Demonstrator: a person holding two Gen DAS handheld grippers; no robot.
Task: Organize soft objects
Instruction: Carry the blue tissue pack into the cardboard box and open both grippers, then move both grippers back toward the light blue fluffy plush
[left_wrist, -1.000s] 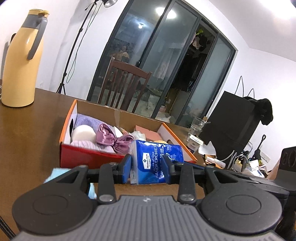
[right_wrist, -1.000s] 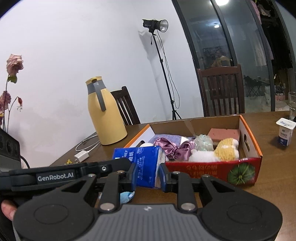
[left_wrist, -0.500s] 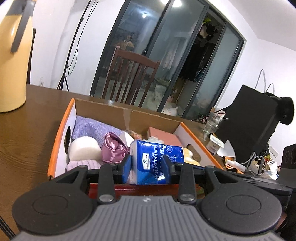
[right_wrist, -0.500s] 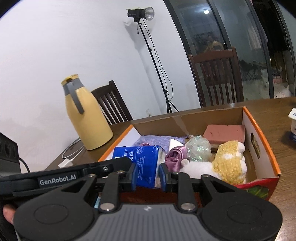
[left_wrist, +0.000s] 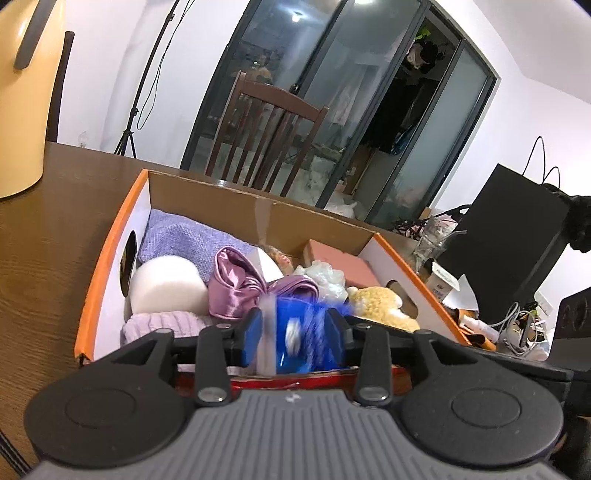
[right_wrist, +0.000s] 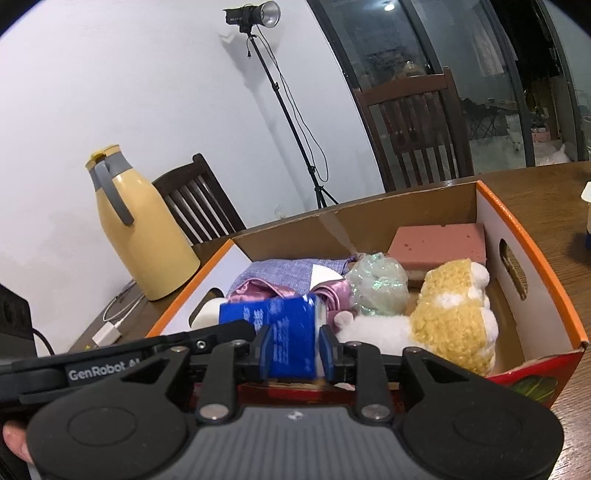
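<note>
1. The cardboard box (left_wrist: 110, 258) fills the middle of both views on the brown counter (left_wrist: 48, 229); its orange-edged rim is open at the top, and bare counter runs along the left of the left wrist view.
2. Both grippers hover over the box's near wall – the left gripper (left_wrist: 295, 334) and right gripper (right_wrist: 293, 349) each have the blue tissue pack (right_wrist: 284, 332) between their jaws, which are opening; the pack is motion-blurred in the left view, and whether the pads are pressing it I cannot tell.
3. Inside the box: a lilac cloth (left_wrist: 177, 236), purple satin bow (left_wrist: 236, 284), white ball (left_wrist: 166, 284), pink sponge (right_wrist: 439, 245) and yellow plush toy (right_wrist: 450, 310).
4. A yellow jug (right_wrist: 136, 229) stands at centre left of the right wrist view, outside the box.
</note>
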